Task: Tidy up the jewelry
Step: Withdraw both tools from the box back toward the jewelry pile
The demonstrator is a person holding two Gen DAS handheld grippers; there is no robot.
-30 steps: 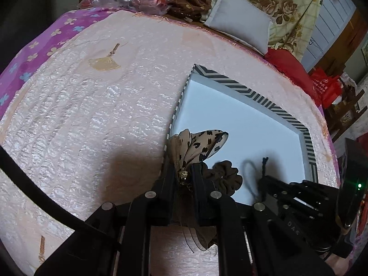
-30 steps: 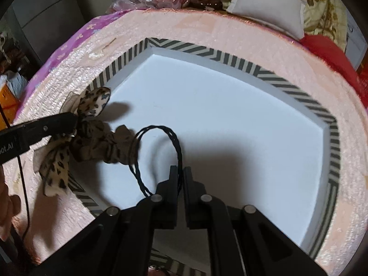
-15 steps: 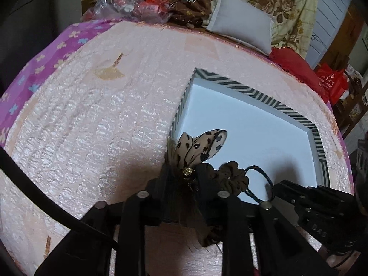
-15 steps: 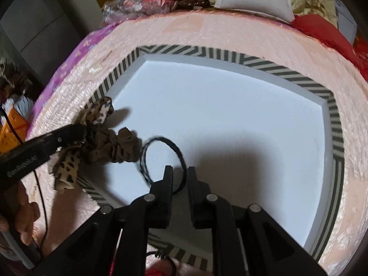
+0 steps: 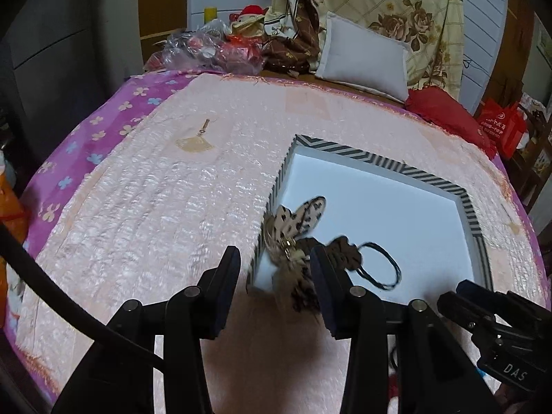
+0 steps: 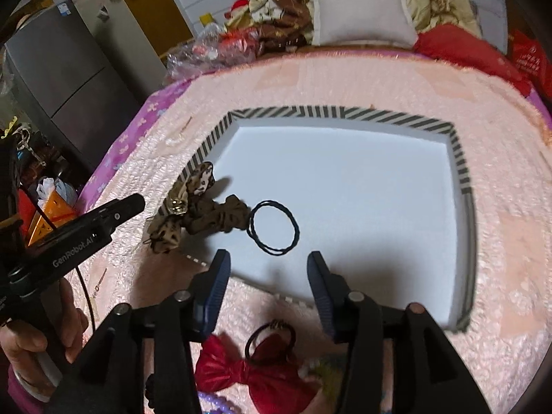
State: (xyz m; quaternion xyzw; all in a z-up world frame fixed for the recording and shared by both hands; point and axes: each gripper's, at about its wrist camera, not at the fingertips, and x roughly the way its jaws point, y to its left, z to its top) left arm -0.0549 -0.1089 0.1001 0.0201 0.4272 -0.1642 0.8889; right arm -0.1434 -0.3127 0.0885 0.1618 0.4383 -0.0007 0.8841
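On the bed, both tongs, left (image 5: 274,286) and right (image 6: 265,283), stood wide apart holding nothing; the leopard bow (image 6: 193,210) straddled the tray's striped rim (image 6: 339,112), the black hair tie (image 6: 273,227) lying inside, apparently gathered for sorting.

I see most of the white tray (image 6: 345,186) floor bare, so its right and far parts give open passage. Its left near corner is crowded: the leopard bow (image 6: 193,203) drapes over the striped rim and the black hair tie (image 6: 273,227) lies just beside it. Near my right hand-held gripper (image 6: 267,289), a red bow (image 6: 255,372) blocks the bed.
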